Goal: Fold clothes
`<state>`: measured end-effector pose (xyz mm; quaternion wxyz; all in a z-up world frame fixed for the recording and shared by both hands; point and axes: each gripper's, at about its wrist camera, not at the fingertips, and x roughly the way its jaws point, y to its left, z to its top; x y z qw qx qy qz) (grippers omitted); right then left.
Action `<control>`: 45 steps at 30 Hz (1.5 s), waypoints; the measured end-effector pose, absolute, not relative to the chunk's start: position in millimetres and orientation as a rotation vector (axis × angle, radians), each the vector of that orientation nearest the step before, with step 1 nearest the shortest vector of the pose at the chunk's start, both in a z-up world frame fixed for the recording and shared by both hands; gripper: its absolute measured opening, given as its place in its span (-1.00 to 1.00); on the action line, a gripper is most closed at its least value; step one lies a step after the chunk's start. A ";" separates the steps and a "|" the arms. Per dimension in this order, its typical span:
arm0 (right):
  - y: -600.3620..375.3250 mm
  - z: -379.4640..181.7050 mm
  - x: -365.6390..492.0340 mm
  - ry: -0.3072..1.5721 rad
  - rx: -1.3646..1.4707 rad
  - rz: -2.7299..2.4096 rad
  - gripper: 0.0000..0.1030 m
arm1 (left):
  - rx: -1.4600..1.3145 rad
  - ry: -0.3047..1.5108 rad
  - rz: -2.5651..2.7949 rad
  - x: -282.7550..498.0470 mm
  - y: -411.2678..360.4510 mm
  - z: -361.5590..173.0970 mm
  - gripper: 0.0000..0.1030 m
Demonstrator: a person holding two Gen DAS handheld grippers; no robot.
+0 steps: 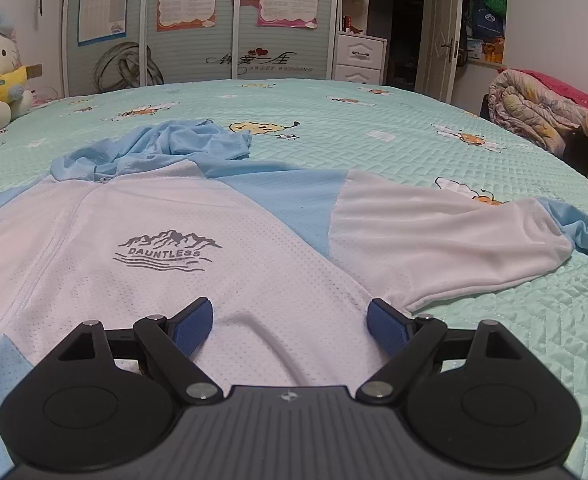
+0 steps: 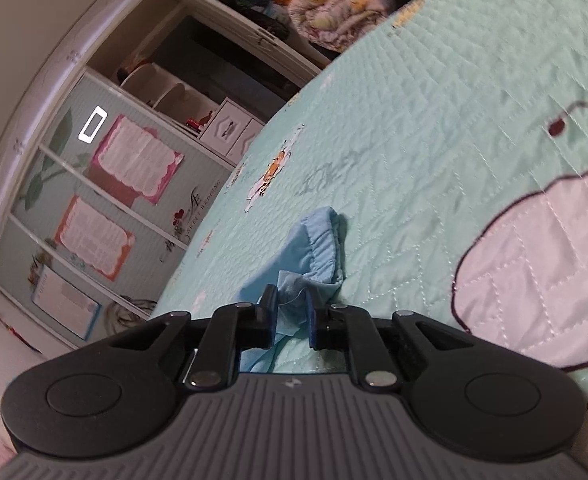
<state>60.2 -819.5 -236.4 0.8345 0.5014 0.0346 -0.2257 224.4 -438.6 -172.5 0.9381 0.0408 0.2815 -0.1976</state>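
While the right tool point(image 2: 289, 312) pinched the blue cuff point(image 2: 318, 240), the left tool point(image 1: 289, 320) stood spread over the jacket point(image 1: 173, 240), the sleeve running rightward from it.

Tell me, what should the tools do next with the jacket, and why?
Probably the right tool should lift the blue cuff it is pinching and carry the sleeve across the jacket's white front. The sleeve lies stretched out sideways on the bed, and the left tool is open over the jacket's lower part, holding nothing.
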 end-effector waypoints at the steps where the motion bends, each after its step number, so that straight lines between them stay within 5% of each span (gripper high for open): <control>1: -818.7 -236.2 59.8 0.072 1.066 -0.477 -0.71 | 0.087 0.575 -0.399 224.4 -439.0 -172.6 0.73; 17: -816.2 -233.3 54.6 0.043 1.117 -0.431 -0.34 | 0.126 0.574 -0.352 222.9 -443.3 -172.4 0.90; 45: -813.9 -230.2 57.0 0.083 1.068 -0.449 -0.32 | 0.153 0.571 -0.325 222.3 -447.2 -172.7 0.99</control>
